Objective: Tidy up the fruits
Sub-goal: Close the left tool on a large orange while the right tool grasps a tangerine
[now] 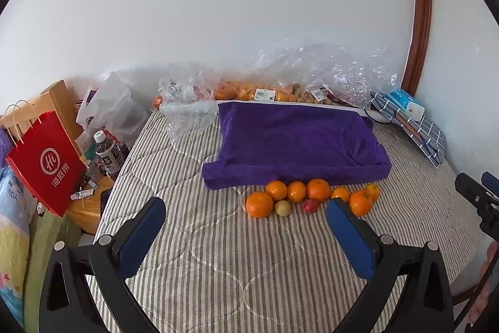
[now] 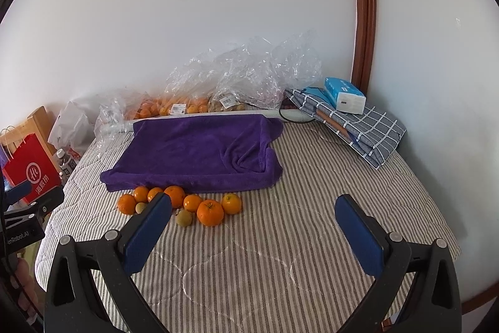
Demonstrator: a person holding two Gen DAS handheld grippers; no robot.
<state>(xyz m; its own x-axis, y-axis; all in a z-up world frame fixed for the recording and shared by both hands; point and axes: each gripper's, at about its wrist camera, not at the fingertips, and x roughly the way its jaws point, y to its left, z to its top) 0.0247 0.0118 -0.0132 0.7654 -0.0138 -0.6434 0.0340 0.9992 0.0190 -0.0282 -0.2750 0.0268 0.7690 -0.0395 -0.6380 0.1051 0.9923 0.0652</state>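
My left gripper [image 1: 246, 214] hangs above the striped bed cover [image 1: 218, 270] with its jaws spread wide and nothing between them. My right gripper [image 2: 253, 213] is the same: jaws spread apart, empty, above the bed cover [image 2: 280, 255].

The fruits lie loose in a cluster on the cover, ahead of both pairs of jaws and right along the near edge of the purple towel [image 1: 296, 139]. From my left gripper, the cluster sits just beyond the gap between the jaws, toward the right jaw: a big orange [image 1: 259, 204] at the left end, three more oranges behind it in a row against the towel, and another orange [image 1: 360, 203] at the right end, partly behind my right-hand jaw tip. A small yellowish-green fruit [image 1: 283, 208] and a small red fruit [image 1: 309, 206] lie at the front of the group.

From my right gripper, the same cluster lies ahead and to the left; my left-hand jaw tip covers part of it. An orange [image 2: 210, 212] sits nearest, with a small brownish-green fruit [image 2: 184, 217] just beside it on the left.

Beyond the purple towel [image 2: 199, 152], against the wall, are clear plastic bags [image 2: 243, 77] holding more oranges. Far ahead to the right, a tissue pack [image 2: 344, 95] rests on folded checked cloth [image 2: 371, 130]. Off to the left beside the bed stands a red paper bag [image 1: 43, 164].
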